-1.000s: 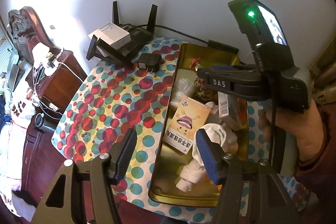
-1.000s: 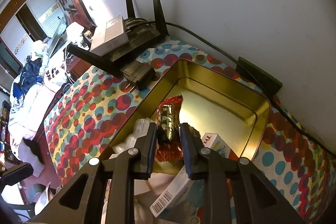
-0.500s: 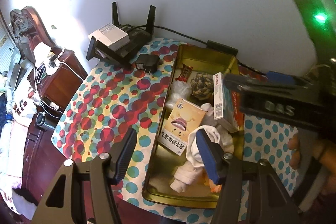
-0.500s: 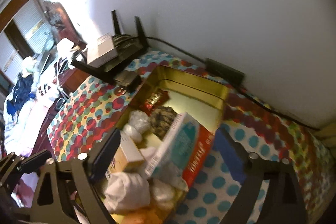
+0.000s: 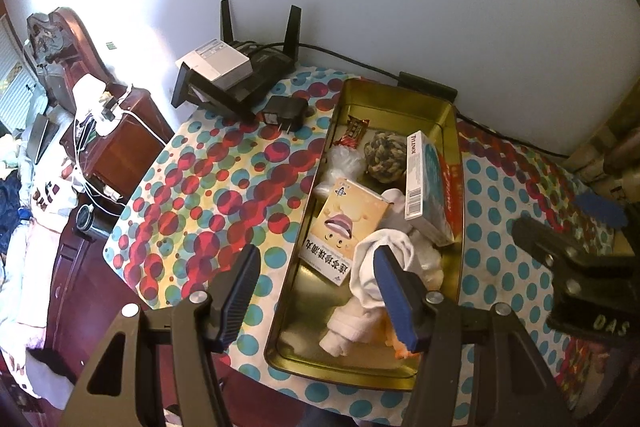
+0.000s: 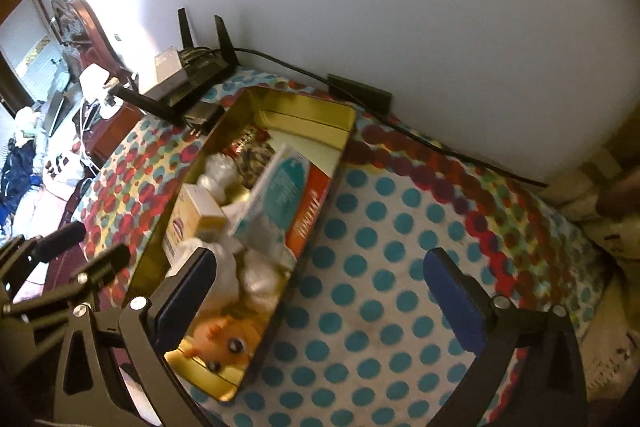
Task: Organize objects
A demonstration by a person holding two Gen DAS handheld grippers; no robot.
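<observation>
A gold metal tray point(image 5: 400, 95) on the polka-dot tablecloth holds a red snack packet point(image 5: 354, 131), a rope ball point(image 5: 384, 155), a Tylenol box point(image 5: 426, 187), a yellow box with Chinese print point(image 5: 346, 227), a clear plastic bag point(image 5: 342, 163), white cloth point(image 5: 384, 255) and an orange doll point(image 6: 218, 339). My left gripper point(image 5: 316, 295) is open and empty above the tray's near left edge. My right gripper point(image 6: 320, 291) is open and empty over the tablecloth right of the tray point(image 6: 320, 107); it also shows in the left wrist view point(image 5: 576, 239).
A black router point(image 5: 256, 75) with a white box on top and a black power adapter point(image 5: 284, 113) sit at the table's back left. A cable and black brick point(image 5: 428, 85) run along the wall. A wooden nightstand point(image 5: 116, 131) with chargers stands left of the table.
My right gripper let go of the red snack packet in the tray, opened, and pulled back to the right. The left gripper stayed open and barely moved.
</observation>
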